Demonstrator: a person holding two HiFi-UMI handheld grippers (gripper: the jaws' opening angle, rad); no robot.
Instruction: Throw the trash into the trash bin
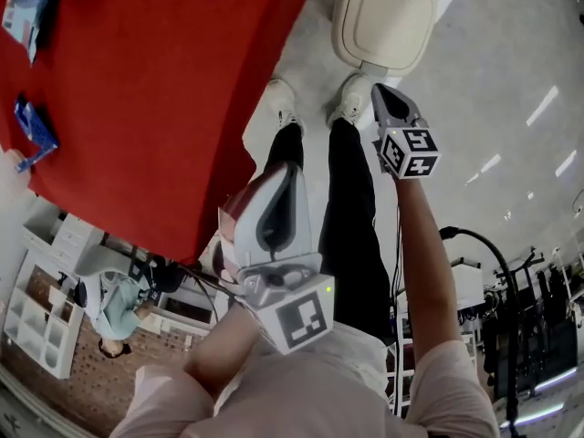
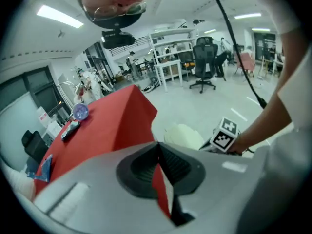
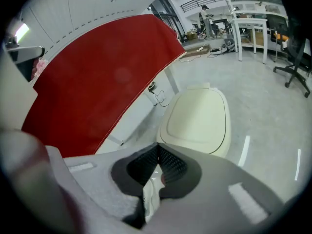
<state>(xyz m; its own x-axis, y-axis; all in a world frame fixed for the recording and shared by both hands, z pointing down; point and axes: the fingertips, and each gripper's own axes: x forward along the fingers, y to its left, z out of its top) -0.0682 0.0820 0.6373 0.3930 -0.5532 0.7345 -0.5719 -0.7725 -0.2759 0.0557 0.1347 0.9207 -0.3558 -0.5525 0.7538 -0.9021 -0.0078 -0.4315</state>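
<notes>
Left gripper (image 2: pixel 157 145) and right gripper (image 3: pixel 158 147), fingers (image 3: pixel 176 167) pressed together and empty, near the cream trash bin (image 1: pixel 383 16) on the floor; a blue wrapper (image 1: pixel 35 135) lies on the red bench (image 1: pixel 164 89).

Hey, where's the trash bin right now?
The cream trash bin, lid down, stands on the grey floor at the top of the head view, just beyond the person's white shoes and right of the red-covered table.

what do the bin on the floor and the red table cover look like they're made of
Trash bin: probably moulded plastic, cream, smooth with a faint sheen and a pressed lid panel. Red table cover: looks like matte cloth, hanging loose over the edge.
</notes>
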